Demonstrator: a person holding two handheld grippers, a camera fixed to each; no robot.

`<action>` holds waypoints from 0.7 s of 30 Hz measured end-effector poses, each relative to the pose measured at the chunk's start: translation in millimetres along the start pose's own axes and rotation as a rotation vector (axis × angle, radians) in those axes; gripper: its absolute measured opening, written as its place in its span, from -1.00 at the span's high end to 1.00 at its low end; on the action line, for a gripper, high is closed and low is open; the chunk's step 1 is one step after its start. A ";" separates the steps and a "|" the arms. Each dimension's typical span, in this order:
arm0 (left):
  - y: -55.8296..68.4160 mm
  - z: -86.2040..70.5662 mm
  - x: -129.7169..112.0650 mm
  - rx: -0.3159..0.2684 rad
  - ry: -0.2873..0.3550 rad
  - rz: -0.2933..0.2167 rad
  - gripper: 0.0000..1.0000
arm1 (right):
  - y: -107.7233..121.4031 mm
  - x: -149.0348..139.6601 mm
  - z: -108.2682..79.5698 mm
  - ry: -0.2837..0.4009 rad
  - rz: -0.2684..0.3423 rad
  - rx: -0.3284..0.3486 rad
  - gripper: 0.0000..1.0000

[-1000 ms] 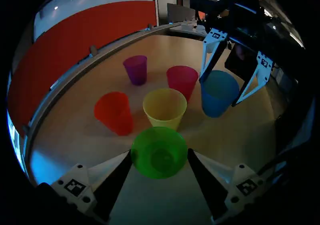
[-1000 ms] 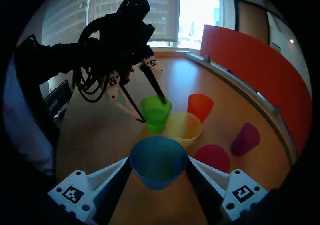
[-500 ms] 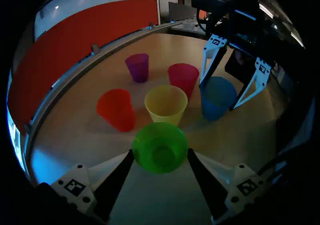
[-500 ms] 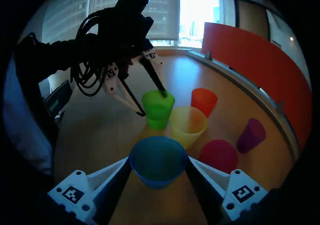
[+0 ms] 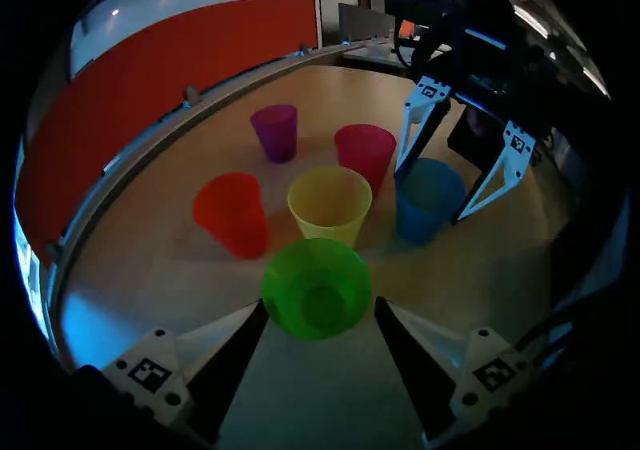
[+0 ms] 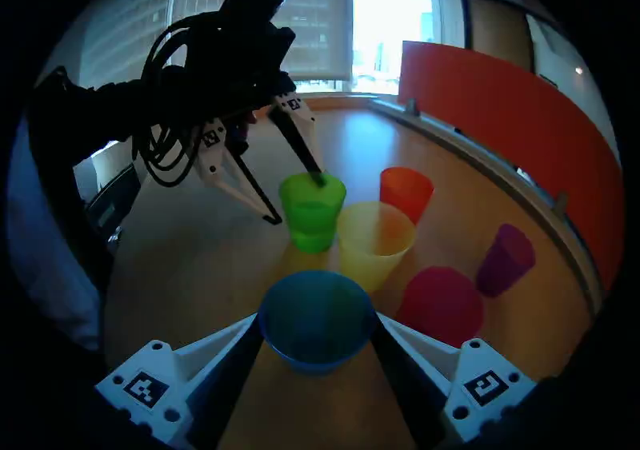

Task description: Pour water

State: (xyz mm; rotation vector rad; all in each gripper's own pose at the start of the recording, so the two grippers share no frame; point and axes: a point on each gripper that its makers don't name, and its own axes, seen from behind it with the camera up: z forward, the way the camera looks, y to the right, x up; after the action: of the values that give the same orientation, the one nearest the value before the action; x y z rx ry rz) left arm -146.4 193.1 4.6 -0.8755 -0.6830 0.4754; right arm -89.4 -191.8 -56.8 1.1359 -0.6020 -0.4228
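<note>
Left gripper view is showing six plastic cups on the wooden table point(image 5: 152, 274), one of each colour. You're holding the green cup point(image 5: 318, 288) low in the centre of the frame; the left gripper point(image 5: 318, 304) is pinching it, one finger pressing each side. It's looking translucent and upright, mouth wide open to the camera; whether anything is inside, I cannot tell. Just above it the yellow cup point(image 5: 330, 205) is standing. The orange cup point(image 5: 232, 214) is sitting to its left, the magenta cup point(image 5: 365, 153) at its upper right, and the purple cup point(image 5: 274, 132) beyond, top centre. At centre right you're gripping the blue cup point(image 5: 428, 201): the right gripper point(image 5: 428, 194) is coming down from the upper right, its white fingers squeezing both walls.

Right gripper view is putting that blue cup at bottom centre, upright. Your dark-sleeved arm point(image 6: 96, 114) is reaching in from the left edge, looped cables point(image 6: 164, 158) hanging under the left gripper, fingers angling down around the green cup, which is standing just beside the yellow one.
</note>
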 end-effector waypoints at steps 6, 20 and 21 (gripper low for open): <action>-1.7 -0.4 -2.1 0.007 -0.002 0.001 -0.97 | -1.1 -4.3 -1.7 -0.006 0.005 -0.002 -0.88; 4.8 -2.4 -8.3 0.000 -0.016 0.006 -0.97 | -1.1 -17.5 -8.0 -0.033 0.011 -0.029 -0.96; 4.9 -3.1 -9.3 0.001 -0.017 0.006 -0.97 | -1.2 -18.1 -9.3 -0.034 0.013 -0.031 -0.99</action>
State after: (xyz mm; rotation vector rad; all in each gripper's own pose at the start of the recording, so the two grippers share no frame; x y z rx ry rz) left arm -151.1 188.4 -4.0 -0.8738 -0.6961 0.4895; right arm -97.3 -174.8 -64.8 1.0967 -0.6298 -0.4395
